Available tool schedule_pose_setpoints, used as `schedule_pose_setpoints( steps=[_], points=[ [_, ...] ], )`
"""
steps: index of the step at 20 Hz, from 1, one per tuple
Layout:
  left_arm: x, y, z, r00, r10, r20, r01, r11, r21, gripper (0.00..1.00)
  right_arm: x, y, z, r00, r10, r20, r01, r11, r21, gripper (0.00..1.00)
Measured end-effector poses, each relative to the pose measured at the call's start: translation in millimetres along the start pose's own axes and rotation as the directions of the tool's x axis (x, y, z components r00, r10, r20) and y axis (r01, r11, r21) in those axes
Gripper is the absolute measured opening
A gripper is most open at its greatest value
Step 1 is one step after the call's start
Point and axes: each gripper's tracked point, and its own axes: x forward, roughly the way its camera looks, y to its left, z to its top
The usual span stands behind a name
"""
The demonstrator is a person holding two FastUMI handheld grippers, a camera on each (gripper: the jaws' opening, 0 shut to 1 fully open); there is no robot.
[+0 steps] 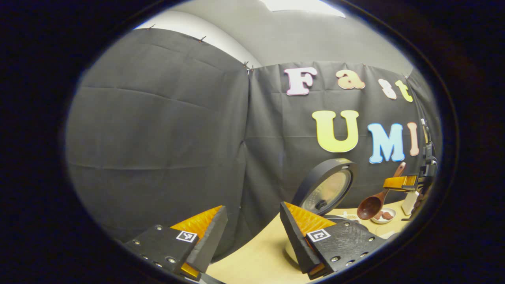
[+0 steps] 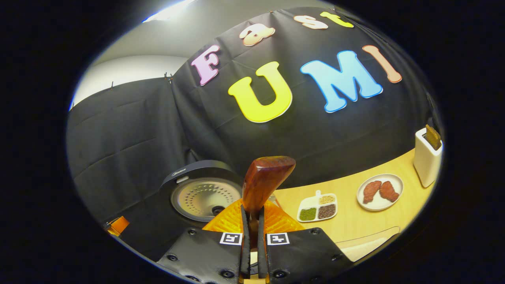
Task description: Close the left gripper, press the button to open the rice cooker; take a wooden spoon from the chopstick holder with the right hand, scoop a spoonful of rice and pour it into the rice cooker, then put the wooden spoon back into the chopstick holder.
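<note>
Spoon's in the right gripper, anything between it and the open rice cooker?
Nothing visible. In the left gripper view the wooden spoon, held by the right gripper, hangs in open air beside the rice cooker, whose lid stands raised. The divided dish and meat plate sit off to the side.
</note>
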Motion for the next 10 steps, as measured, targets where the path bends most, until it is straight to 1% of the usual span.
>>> schedule_pose_setpoints(
  steps=[5, 10],
  points=[
    [-2, -50, 6, 0.998, -0.066, 0.016, 0.066, 0.998, -0.011, 0.85, -45, -69, 25, 0.992, -0.118, 0.041, 0.117, 0.992, 0.038, 0.09],
    [-8, -101, 10, 0.991, -0.130, 0.024, 0.131, 0.991, -0.016, 0.84, -94, -144, 48, 0.966, -0.248, 0.069, 0.243, 0.967, 0.078, 0.09]
  ],
)
